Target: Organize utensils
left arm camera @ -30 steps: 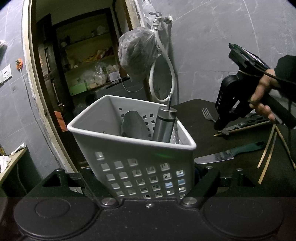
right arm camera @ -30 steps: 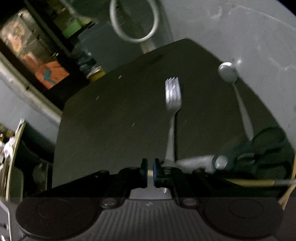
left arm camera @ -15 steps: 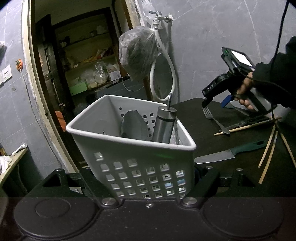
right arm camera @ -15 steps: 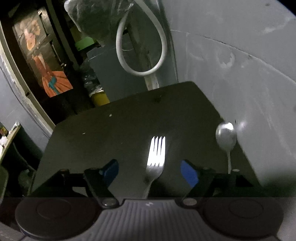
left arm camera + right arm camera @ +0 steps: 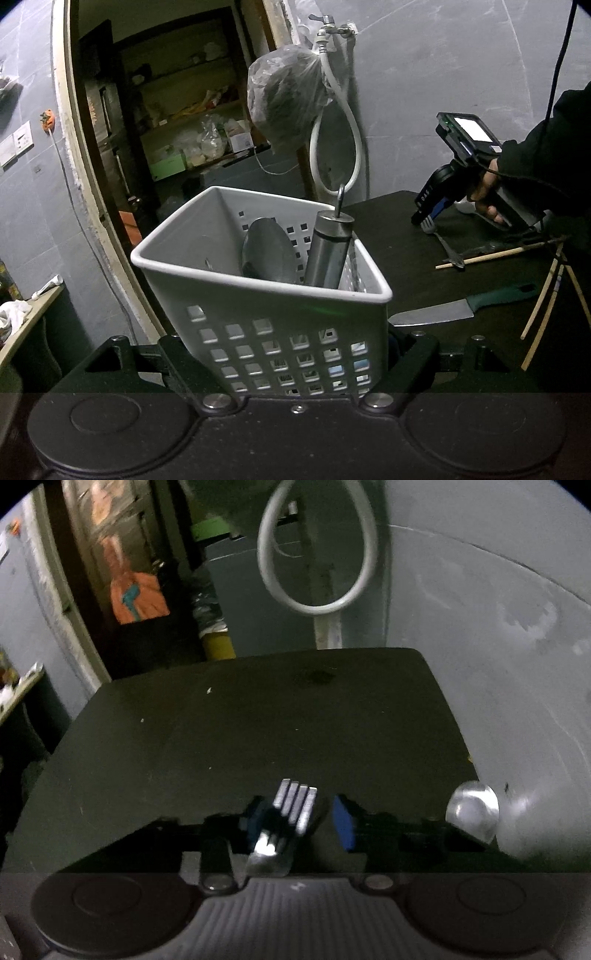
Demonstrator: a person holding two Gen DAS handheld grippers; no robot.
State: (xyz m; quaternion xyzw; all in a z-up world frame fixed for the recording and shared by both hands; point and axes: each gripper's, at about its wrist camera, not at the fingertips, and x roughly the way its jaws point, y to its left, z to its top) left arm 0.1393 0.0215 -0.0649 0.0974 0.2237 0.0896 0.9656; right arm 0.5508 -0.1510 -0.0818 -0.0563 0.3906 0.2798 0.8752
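left gripper [image 5: 295,373]: black body, two round discs, two silver screws, lower frame
right gripper [image 5: 430,218]: black housing, white lettering, blue fingertips, lit screen on top, right of frame
right gripper underside [image 5: 295,912]: ribbed grey plate, bottom centre
sleeve [image 5: 546,155]: dark, right edge
cable [image 5: 559,55]: thin black, upper right

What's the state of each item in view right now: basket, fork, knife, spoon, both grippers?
basket: upright, clamped in the left gripper, holding a ladle and a steel cylinder.
fork: lying on the table, between the right gripper jaws.
right gripper: closing on the fork, pads not yet pressing.
knife: flat on the table, untouched.
spoon: on the table by the wall, untouched.
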